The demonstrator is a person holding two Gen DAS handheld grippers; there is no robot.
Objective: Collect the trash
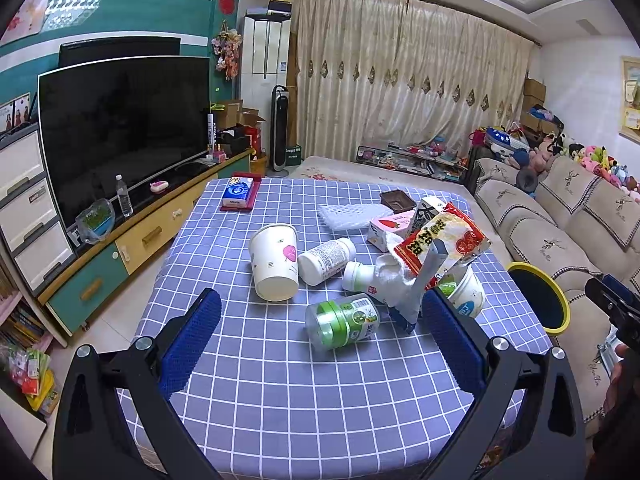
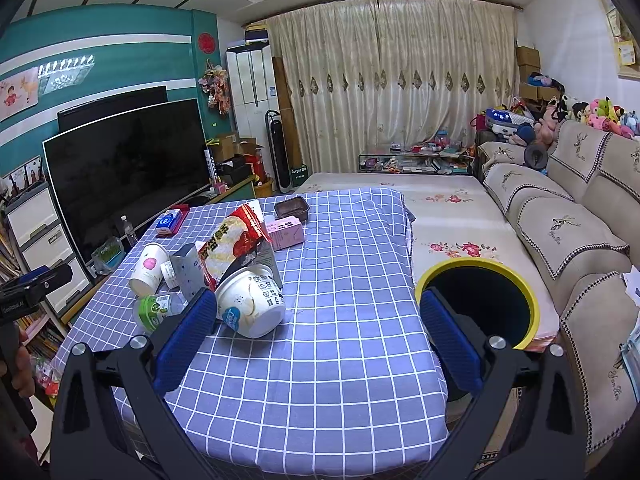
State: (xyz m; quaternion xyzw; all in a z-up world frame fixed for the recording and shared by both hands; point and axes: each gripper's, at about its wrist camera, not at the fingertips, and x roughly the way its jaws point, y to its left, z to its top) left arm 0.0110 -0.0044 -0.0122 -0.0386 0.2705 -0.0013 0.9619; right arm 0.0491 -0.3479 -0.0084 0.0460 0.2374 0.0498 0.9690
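- Blue-padded and spread wide, our left gripper [image 1: 322,330] hovers over the near part of the checked tablecloth [image 1: 280,400] with nothing between its fingers; our right gripper [image 2: 318,332] is equally wide apart and empty, over the table's near right edge.
- Just ahead of the left gripper, a clear jar with a green lid [image 1: 344,322] lies on its side.
- Right of the jar, an instant-noodle bowl [image 2: 252,304] is tipped over, its mouth towards the pile, just beside the right gripper's left finger.
- Beyond the jar we see a small white bottle [image 1: 358,274], a larger white pill bottle [image 1: 326,260] and a paper cup [image 1: 276,264] with a pink heart, all on their sides, the cup at the left.
- Leaning over the bowl are a grey-white carton [image 1: 416,292] and a red-and-yellow snack bag [image 1: 440,240].
- Farther back lie a pink strawberry carton [image 1: 390,228], white foam netting [image 1: 352,214] and a dark brown tray [image 1: 396,200].
- At the far left corner a blue tissue pack [image 1: 238,192] rests on something red.
- Off the table's right edge, a black bin with a yellow rim [image 2: 480,300] stands open beside the sofa [image 2: 580,240].
- Across the room, a television [image 1: 124,128] sits on a low cabinet, with curtains [image 2: 400,80] behind.
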